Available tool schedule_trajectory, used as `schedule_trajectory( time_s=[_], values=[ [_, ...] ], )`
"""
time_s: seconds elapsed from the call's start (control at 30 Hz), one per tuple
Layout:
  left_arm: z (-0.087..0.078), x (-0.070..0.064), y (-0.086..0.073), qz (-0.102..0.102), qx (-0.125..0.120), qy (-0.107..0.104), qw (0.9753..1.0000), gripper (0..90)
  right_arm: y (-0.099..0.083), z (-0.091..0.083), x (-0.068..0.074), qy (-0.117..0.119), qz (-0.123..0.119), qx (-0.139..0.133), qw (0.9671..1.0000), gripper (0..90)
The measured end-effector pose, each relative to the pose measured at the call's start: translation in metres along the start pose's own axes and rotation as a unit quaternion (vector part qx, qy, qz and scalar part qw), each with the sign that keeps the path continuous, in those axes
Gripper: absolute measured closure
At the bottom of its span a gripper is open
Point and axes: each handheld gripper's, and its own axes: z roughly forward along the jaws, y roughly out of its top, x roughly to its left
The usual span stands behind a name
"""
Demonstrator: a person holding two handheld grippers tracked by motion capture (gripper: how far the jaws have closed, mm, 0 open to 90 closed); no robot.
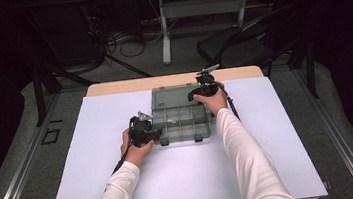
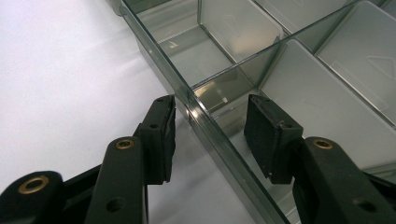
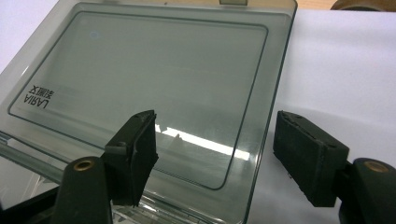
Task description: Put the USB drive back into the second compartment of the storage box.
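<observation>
A clear grey compartment box (image 1: 182, 126) stands open on the white sheet, its lid (image 1: 172, 97) lying flat behind it. My left gripper (image 1: 143, 129) is at the tray's left side. In the left gripper view it (image 2: 212, 135) is open, with its jaws astride the tray's side wall (image 2: 219, 144), one pad outside and one over an empty compartment (image 2: 322, 107). My right gripper (image 1: 203, 89) is at the lid's right edge. In the right gripper view it (image 3: 219, 154) is open, with one pad over the lid (image 3: 154, 70) and the other over the sheet.
The white sheet (image 1: 99, 189) covers most of the wooden table (image 1: 113, 87). Behind the table are a black chair (image 1: 239, 47), a second table's leg (image 1: 164, 30) and cables on the floor (image 1: 123, 42).
</observation>
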Motion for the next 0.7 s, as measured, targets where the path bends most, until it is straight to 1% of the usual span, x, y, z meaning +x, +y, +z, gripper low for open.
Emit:
schedule_trajectory(
  time_s=[0.07,0.17,0.2,0.23,0.37,0.47,0.5,0.53,0.57,0.63,0.7],
  values=[
    [0.0,0.0,0.0,0.0,0.0,0.0,1.0,53.1,-0.0007,0.0005,0.0001,-0.002,0.002,0.005,1.0,29.5],
    [0.0,-0.0001,0.0,-0.001,0.0,0.001,1.0,53.2,-0.0026,0.0025,-0.0006,0.007,0.006,0.002,1.0,29.6],
    [0.0,-0.0001,0.0,-0.001,0.0,0.001,1.0,53.2,-0.0026,0.0022,-0.0002,0.003,0.007,0.008,0.9999,29.7],
    [0.0,-0.0002,0.0,-0.001,0.0,0.001,1.0,53.2,-0.0034,0.0033,-0.0009,0.008,0.006,0.002,1.0,29.7],
    [0.0001,-0.0002,0.0,-0.001,-0.001,0.001,1.0,53.2,-0.0035,0.0033,-0.0013,0.006,0.009,0.007,0.9999,29.8],
    [0.0,-0.0001,0.0,-0.001,0.0,0.001,1.0,53.3,-0.0035,0.004,-0.0019,0.008,0.01,0.005,0.9999,29.7],
    [0.0,-0.0001,0.0,-0.001,0.0,0.001,1.0,53.3,-0.0036,0.0044,-0.0022,0.012,0.013,0.003,0.9998,29.8],
    [0.0,-0.0001,0.0,-0.001,0.0,0.001,1.0,53.3,-0.0033,0.004,-0.0023,0.008,0.013,0.008,0.9999,29.8],
    [0.0,-0.0001,0.0,-0.001,0.0,0.001,1.0,53.3,-0.0033,0.0041,-0.0026,0.008,0.014,0.009,0.9998,29.8],
    [0.0001,-0.0002,0.0,-0.002,-0.001,0.001,1.0,53.3,-0.0039,0.0055,-0.0031,0.015,0.018,0.001,0.9997,29.7],
    [0.0001,-0.0001,-0.0001,-0.002,-0.001,0.001,1.0,53.4,-0.0036,0.0054,-0.0033,0.014,0.018,0.006,0.9997,29.7]
  ],
)
